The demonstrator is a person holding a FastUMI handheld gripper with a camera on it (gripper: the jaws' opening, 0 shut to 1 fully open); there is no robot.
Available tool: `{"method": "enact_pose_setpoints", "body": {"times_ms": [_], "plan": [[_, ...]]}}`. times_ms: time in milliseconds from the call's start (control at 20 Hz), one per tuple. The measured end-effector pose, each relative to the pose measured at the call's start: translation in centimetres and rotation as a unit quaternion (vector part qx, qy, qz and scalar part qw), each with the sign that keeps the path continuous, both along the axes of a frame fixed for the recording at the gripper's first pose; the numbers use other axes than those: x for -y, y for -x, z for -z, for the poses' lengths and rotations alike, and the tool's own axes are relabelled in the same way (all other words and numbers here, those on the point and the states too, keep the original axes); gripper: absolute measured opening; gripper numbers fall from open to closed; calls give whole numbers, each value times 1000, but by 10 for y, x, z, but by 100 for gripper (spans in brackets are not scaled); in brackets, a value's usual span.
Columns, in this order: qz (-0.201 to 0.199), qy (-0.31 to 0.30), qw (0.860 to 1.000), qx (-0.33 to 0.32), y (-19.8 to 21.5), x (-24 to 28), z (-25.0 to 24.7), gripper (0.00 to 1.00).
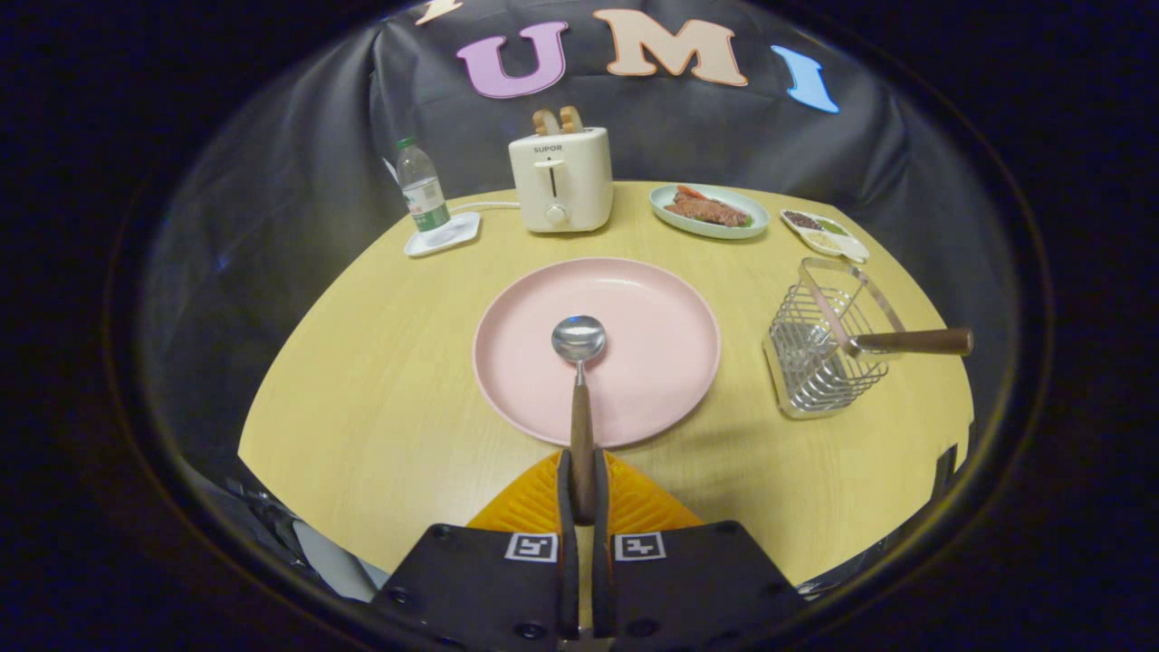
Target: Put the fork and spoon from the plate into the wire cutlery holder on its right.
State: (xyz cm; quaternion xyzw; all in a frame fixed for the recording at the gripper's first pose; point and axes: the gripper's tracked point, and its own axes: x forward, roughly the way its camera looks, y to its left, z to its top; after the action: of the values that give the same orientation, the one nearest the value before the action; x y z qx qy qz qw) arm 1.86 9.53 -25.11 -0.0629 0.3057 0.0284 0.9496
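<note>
Gripper view: the gripper [582, 480] has its two fingers drawn nearly together on the wooden handle of the spoon [579, 380], both pressing its sides, so the spoon sticks straight out ahead of them. The spoon's bowl sits over the middle of the pink plate [670, 299]; whether it touches the plate or hangs just above it cannot be told. The handle crosses the plate's near rim. To the right of the plate, with a strip of bare table [362, 380] between them, stands the wire cutlery holder [815, 362], close to the table's right edge. The fork [905, 342] is already in it, leaning so its wooden handle juts out over the holder's right rim toward the table edge. Beyond the plate there is open tabletop, then a toaster [561, 181], a water bottle [422, 190] on a small tray, a dish of food [709, 213] and a small divided dish [826, 234] along the far edge.
</note>
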Motion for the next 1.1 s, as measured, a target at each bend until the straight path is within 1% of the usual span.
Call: {"method": "enact_pose_setpoints", "body": {"times_ms": [200,300,500,800,950,1100], "plan": [[-4,-39,999,2,0,-3,-23,9],[-14,-52,999,-2,1,-4,-40,9],[-34,-58,998,-17,8,13,-80,9],[-36,-62,997,-33,14,55,-140,9],[-24,-56,997,-54,21,88,-162,9],[-10,-29,997,-75,27,128,-179,9]]}}
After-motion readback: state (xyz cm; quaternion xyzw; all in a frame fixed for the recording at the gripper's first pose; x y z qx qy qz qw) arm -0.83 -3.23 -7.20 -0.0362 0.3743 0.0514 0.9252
